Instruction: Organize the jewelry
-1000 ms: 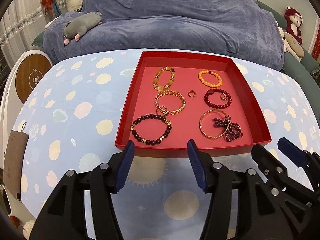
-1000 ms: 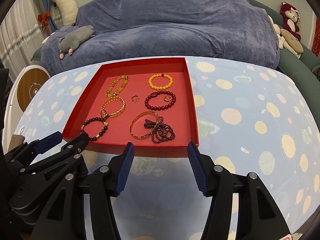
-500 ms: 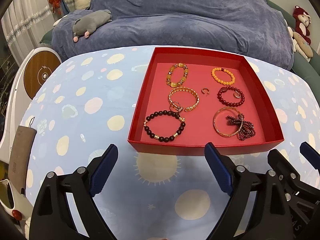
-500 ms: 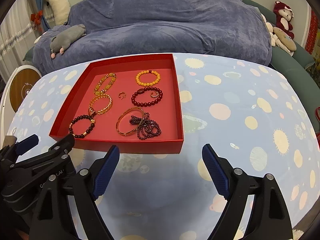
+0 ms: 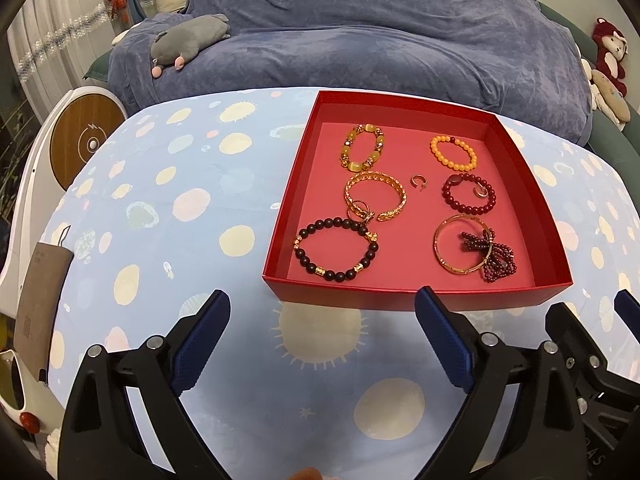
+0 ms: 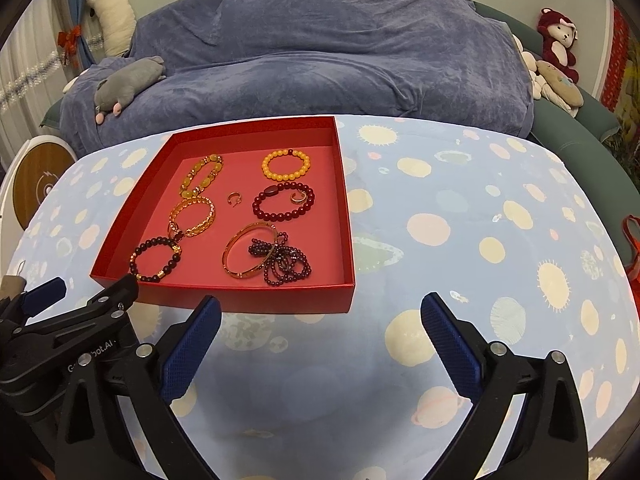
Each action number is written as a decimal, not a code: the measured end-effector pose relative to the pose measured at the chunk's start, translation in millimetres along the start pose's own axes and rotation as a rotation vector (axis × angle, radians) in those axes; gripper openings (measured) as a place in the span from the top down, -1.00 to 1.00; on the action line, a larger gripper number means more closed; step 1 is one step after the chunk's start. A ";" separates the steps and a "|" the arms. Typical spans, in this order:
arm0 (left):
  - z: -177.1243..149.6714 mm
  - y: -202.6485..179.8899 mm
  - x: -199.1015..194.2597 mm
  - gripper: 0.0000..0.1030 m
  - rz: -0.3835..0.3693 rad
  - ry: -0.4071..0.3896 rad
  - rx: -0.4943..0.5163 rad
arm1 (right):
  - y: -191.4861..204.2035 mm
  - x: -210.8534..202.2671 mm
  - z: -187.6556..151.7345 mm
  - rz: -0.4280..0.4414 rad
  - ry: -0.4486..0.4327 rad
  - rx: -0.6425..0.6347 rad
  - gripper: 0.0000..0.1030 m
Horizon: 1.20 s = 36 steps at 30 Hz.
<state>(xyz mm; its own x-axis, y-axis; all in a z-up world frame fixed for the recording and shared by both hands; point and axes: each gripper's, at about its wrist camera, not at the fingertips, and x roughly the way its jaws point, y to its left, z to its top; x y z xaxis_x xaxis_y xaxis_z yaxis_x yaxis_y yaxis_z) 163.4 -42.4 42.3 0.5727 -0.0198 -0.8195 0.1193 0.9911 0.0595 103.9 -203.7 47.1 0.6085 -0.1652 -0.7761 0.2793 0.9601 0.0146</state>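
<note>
All the jewelry lies inside the red tray (image 5: 280, 216) on the counter (image 5: 168, 208), right of centre in the left wrist view: bracelets in two columns, a small open ring (image 5: 418, 182) between them. Both the left hand-held gripper (image 5: 322, 332) and the right hand-held gripper (image 6: 320, 328) hang wide apart and empty just short of the tray's near wall. This could be a sorted tray or one yet to be tidied.

If more sorting is meant, the tangle needs care: the dark red bead strand (image 5: 490, 254) lies across the gold bangle (image 5: 448, 260), so pinch only one piece and lift slowly.

The right wrist view shows a ring (image 6: 297, 197) inside the dark red bracelet (image 6: 283, 202) more plainly, and bare counter at right; the left view shows a brown card (image 5: 40, 300) at the lower left edge.
</note>
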 end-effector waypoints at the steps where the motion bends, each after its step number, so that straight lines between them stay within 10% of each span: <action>1: -0.1 -0.1 0.0 -0.73 0.003 -0.002 0.000 | 0.3 -0.4 -0.3 0.001 -0.004 -0.002 -0.87; 36: -0.7 3.9 -0.1 -0.77 0.012 -0.010 -0.015 | 1.5 1.6 -1.6 -0.001 -0.007 0.004 -0.87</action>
<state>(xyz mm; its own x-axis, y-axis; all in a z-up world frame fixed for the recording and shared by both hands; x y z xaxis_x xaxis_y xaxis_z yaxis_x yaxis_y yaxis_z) 163.3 -38.5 42.2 0.5820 -0.0092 -0.8132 0.1004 0.9931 0.0606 104.1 -202.1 44.9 0.6132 -0.1674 -0.7720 0.2826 0.9591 0.0165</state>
